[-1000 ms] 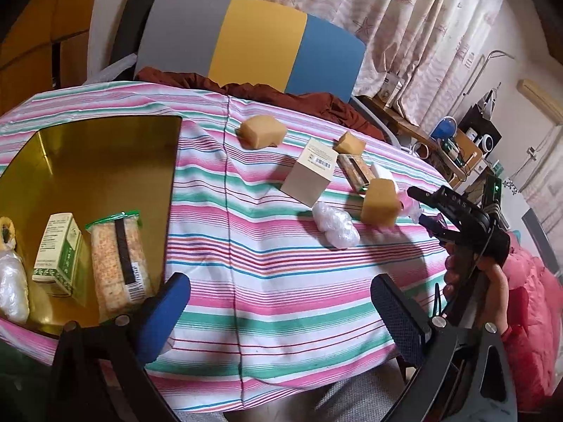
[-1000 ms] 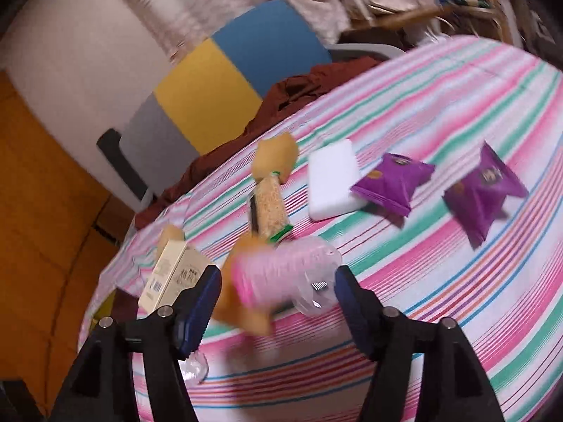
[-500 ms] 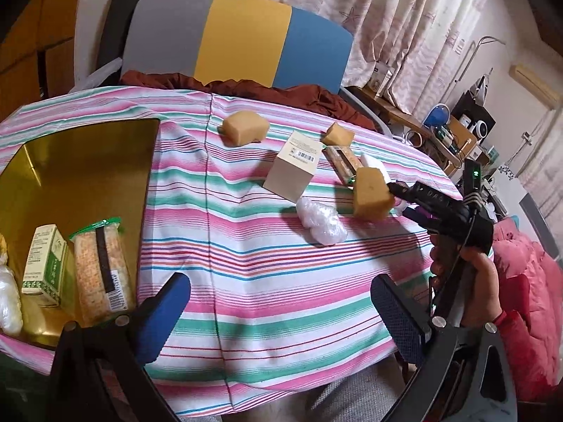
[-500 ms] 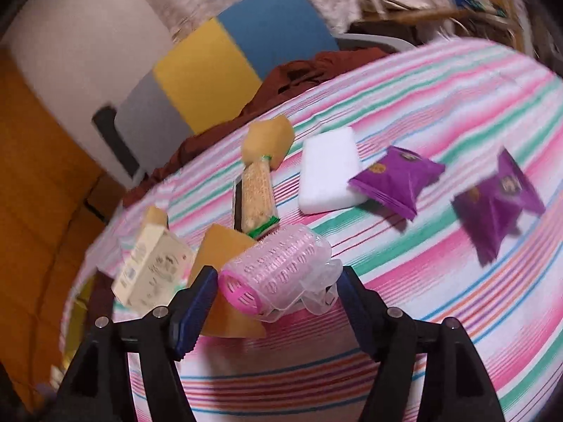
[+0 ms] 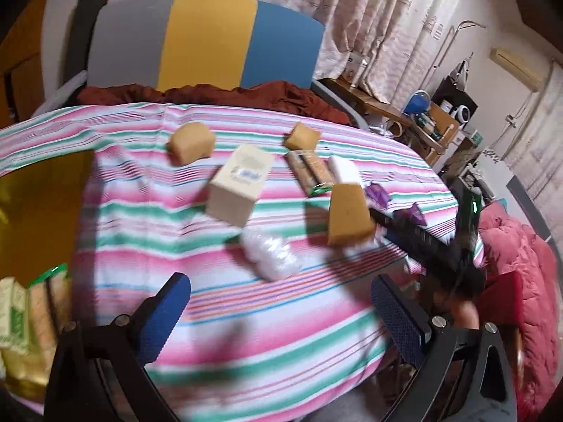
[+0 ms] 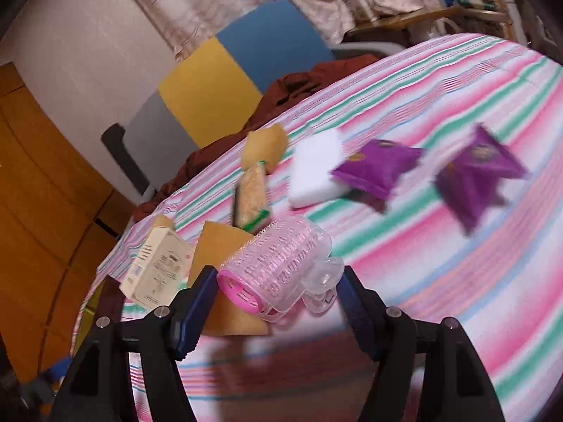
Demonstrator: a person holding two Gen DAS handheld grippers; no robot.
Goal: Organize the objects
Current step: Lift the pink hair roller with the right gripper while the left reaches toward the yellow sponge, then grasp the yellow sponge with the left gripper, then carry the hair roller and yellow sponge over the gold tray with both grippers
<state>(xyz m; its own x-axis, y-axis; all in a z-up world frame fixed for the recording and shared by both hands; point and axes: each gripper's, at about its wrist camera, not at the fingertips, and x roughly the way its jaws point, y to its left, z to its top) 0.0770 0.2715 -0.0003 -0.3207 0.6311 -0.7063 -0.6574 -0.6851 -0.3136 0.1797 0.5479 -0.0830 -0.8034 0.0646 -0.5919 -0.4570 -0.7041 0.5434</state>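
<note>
The right gripper (image 6: 278, 299) has its jaws closed on a pink roller (image 6: 278, 263), which is held crosswise just above the striped bench (image 6: 457, 281), with clear plastic clips bunched at its right end. Behind it on the cloth lie a tan sponge wedge (image 6: 225, 246), a cream box (image 6: 158, 270), a snack bar (image 6: 251, 193), a white block (image 6: 315, 172) and two purple packets (image 6: 378, 168), the packets well to the right. The left gripper (image 5: 281, 313) hangs over the near edge of the bench with its jaws wide apart and nothing between them. Ahead of it sit a white plastic wad (image 5: 271, 253), the box, and two more sponges (image 5: 191, 142) farther back. At the left is a gold tray (image 5: 38, 211), with wrapped snacks (image 5: 31, 316) in its near corner. The view is blurred, so labels cannot be read.
</note>
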